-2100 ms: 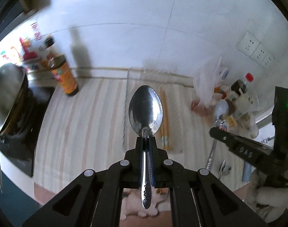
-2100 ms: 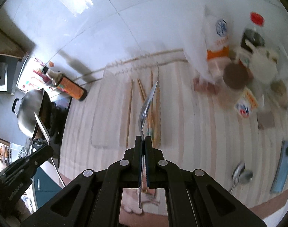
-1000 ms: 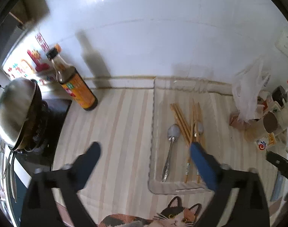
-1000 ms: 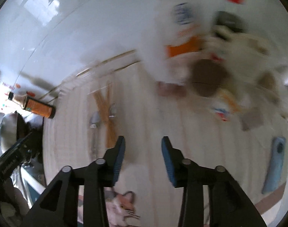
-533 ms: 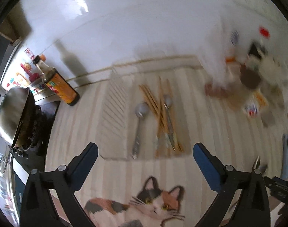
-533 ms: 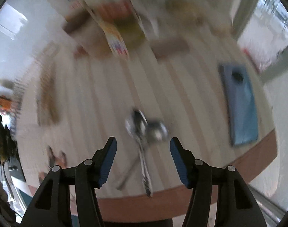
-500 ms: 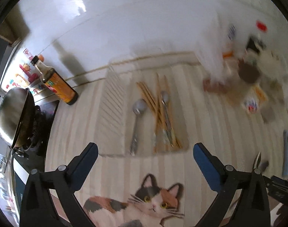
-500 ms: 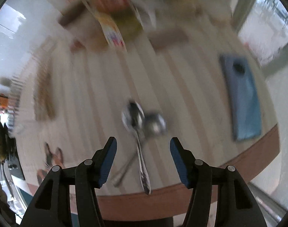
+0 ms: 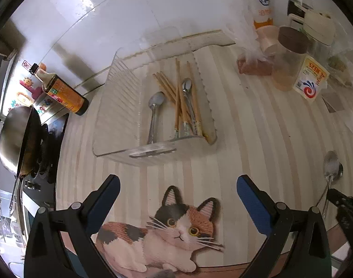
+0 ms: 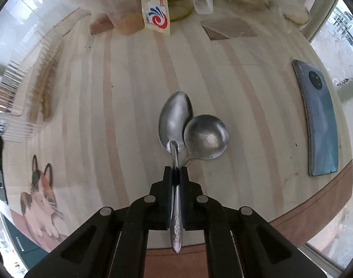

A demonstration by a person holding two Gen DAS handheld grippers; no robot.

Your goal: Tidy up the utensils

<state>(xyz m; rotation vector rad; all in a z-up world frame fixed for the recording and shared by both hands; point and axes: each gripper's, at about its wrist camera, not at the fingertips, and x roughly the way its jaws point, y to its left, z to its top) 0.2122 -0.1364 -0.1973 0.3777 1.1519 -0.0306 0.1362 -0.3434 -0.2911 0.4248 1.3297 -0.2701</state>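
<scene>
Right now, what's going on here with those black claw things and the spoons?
A person is tidying cutlery with two hand-held grippers. The right gripper is shut on the handle of a long spoon, which lies against a round spoon on the striped mat. The left gripper is open and empty, facing the clear tray that holds chopsticks and two spoons.

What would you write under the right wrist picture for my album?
The right gripper pinches an oval spoon by its handle, beside a round spoon on the striped table.
</scene>
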